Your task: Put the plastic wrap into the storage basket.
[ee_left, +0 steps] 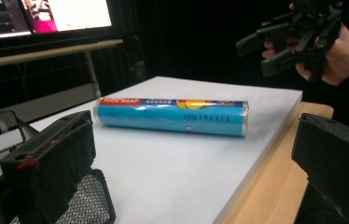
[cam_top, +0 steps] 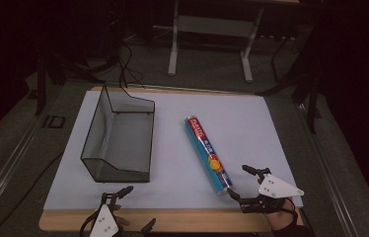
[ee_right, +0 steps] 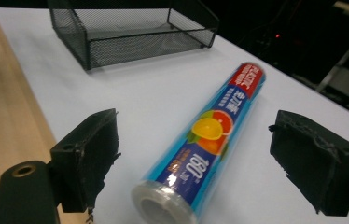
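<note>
The blue food wrap roll (cam_top: 208, 155) lies flat on the white board (cam_top: 251, 123), at 3 o'clock from the wire mesh tray (cam_top: 118, 136). The right gripper (cam_top: 238, 181), jaws apart, flanks its near end at 5 o'clock; the left gripper (cam_top: 138, 207) gapes at 7 o'clock

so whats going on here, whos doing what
A person holds a gripper in each hand at a table. The right gripper, open, sits just off the near end of a blue food wrap roll lying on the white mat. The left gripper is open near the wire mesh basket, holding nothing.
</note>
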Demonstrator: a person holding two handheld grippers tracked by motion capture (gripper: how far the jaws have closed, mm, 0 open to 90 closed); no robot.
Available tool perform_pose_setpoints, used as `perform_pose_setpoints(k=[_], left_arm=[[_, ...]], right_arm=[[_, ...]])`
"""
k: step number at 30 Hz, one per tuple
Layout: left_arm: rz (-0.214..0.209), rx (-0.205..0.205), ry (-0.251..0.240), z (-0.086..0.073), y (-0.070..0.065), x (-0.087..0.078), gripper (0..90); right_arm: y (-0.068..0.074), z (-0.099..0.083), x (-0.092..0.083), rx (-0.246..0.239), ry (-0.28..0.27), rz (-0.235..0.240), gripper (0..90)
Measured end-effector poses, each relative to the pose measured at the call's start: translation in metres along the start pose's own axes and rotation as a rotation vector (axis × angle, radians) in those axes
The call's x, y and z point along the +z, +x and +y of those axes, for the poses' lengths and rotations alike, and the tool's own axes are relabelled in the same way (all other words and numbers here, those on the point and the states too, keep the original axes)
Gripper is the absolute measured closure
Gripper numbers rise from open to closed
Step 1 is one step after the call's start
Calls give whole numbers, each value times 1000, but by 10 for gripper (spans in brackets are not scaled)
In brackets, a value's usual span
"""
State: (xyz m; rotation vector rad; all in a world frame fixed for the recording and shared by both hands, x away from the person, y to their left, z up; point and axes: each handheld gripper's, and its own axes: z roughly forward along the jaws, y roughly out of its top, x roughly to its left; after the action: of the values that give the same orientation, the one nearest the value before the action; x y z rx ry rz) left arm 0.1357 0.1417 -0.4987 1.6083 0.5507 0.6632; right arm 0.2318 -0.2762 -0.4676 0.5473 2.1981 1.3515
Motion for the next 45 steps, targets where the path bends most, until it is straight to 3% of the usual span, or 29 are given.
perform_pose_setpoints(k=[6, 16, 23, 29, 33, 39, 45], left_arm=[[9, -28, -15, 1, 1, 1, 2], [16, -5, -9, 1, -1, 1, 1], [9, 0, 10, 0, -4, 3, 1], [10, -9, 14, -1, -6, 5, 2], [8, 4, 23, -1, -8, 6, 1], [-4, 3, 27, -2, -7, 8, 1], [-15, 5, 32, -2, -8, 9, 1]], right_arm=[[1, 0, -2, 18, 23, 18, 150], [5, 7, -6, -4, 1, 10, 141], [12, 33, -12, -39, -42, 12, 139], [7, 48, -10, -39, -50, -1, 134], [-2, 67, -1, -8, -28, -52, 129], [-12, 83, 12, 42, -8, -52, 121], [-13, 92, 22, 23, 0, -86, 120]])
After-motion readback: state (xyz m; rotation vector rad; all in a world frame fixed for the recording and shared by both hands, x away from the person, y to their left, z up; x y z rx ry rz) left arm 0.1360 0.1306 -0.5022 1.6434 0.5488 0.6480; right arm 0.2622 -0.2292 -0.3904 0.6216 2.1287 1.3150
